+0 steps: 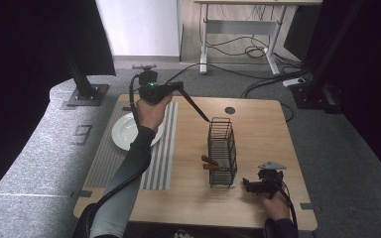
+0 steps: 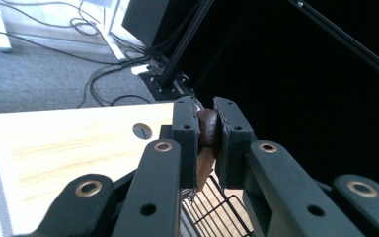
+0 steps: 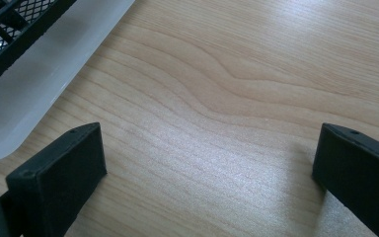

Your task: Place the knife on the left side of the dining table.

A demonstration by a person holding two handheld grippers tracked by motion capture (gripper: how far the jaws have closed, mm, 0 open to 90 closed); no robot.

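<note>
A: What is the room like?

B: A wood table (image 1: 258,124) stands on grey carpet. It has a round hole near its top edge. Black curtains hang at the left and right of the frame. A second desk and loose cables sit at the top.

A: How many things are on the table?

B: One striped mat (image 1: 166,148), one white plate (image 1: 124,131) at middle left, and one black wire rack (image 1: 222,156) in the middle. Two brown sticks poke out of the rack's left side.

A: And the grippers?

B: Two. The left gripper (image 2: 207,128) is up high, at the upper middle of the high view. Its jaws are pressed on a brown stick (image 2: 208,129), above the table's far edge. The right gripper (image 3: 207,163) sits low at the bottom right, just beside the rack. Its jaws are spread wide with bare wood between them.

A: What is hard to see?

B: The plate is partly behind the arm. The held stick is mostly hidden by the jaws, so I cannot tell what it is.
</note>
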